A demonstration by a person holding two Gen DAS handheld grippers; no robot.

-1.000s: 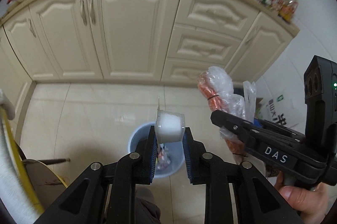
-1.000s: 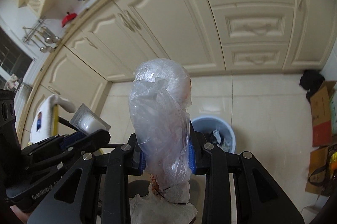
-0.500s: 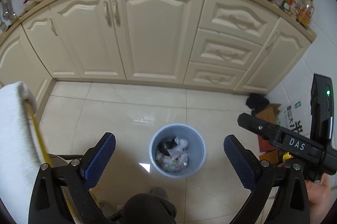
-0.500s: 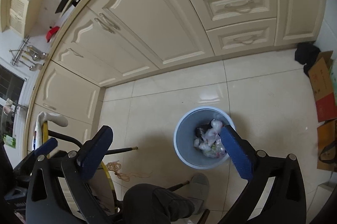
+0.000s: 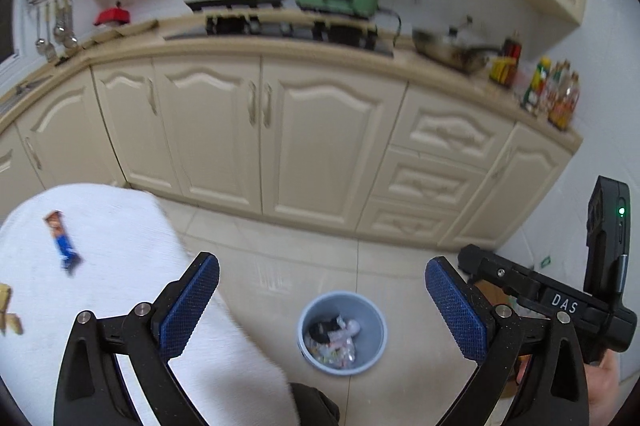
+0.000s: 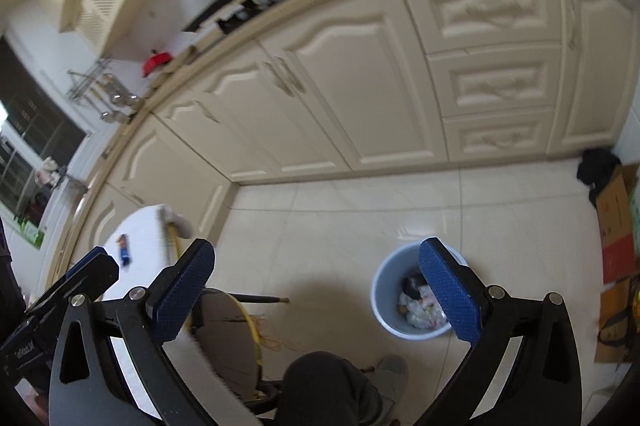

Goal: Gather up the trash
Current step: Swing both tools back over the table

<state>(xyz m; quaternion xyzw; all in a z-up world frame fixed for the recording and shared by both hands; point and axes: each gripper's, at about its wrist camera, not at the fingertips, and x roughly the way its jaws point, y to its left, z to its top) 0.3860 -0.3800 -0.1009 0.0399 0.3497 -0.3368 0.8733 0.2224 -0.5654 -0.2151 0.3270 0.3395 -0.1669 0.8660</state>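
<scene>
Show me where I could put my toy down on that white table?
The white cloth is bare between the blue wrapper and its rounded far edge. Its near-left edge is crowded with brown scraps. Floor tiles between cabinets and bin are bare too.

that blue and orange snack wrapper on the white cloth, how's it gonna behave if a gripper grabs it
The snack wrapper looks thin and flat, so it is probably very light and floppy, likely to crumple between the pads. Its printed film may be slippery. It lies flat on the soft white cloth, so pinching it cleanly could be awkward; the cloth may bunch up with it.
</scene>
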